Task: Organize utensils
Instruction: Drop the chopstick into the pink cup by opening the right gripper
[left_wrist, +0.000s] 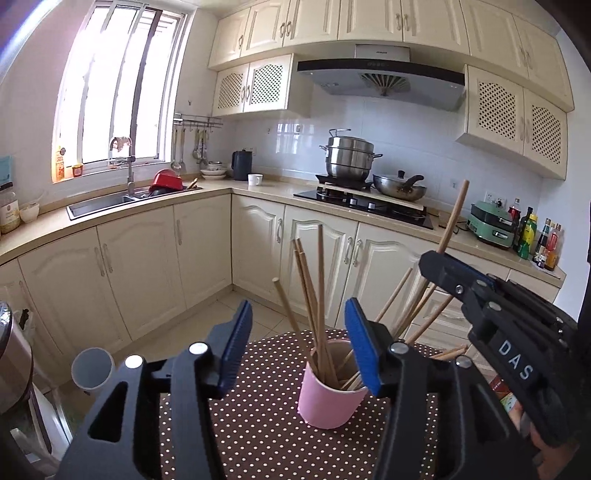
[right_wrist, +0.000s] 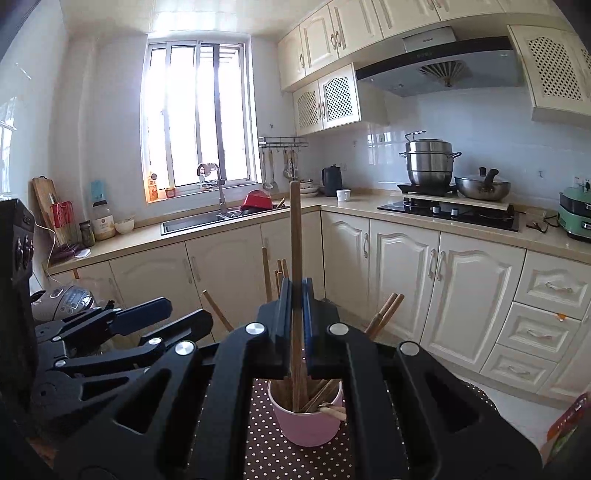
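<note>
Left claw (left_wrist: 297, 345), released: its blue-padded fingers (left_wrist: 236, 343) stand apart with nothing pressed between them, framing the pink cup (left_wrist: 328, 400) that sits beyond on the dotted tabletop (left_wrist: 258, 435). The cup stands upright on the brown, white-spotted cloth and holds a loose bundle of wooden chopsticks (left_wrist: 319, 295), some near vertical, others leaning out to the right over the rim. Right claw (right_wrist: 297, 295), clenched: its two pads grip a single chopstick (right_wrist: 295, 229) held almost upright, the upper end rising well above the fingers and the lower end reaching down into the pink cup (right_wrist: 308, 424) among the other sticks. In the left wrist view the right claw (left_wrist: 430, 264) enters from the right edge, just beside the cup, with its held chopstick (left_wrist: 454, 218) slanting up above it. In the right wrist view the left claw (right_wrist: 177, 317) appears at the left, near the cup but not touching it. Background: cream kitchen cabinets (left_wrist: 140, 273), a sink (left_wrist: 103, 205) below the window, and steel pots on the hob (left_wrist: 364, 205)
</note>
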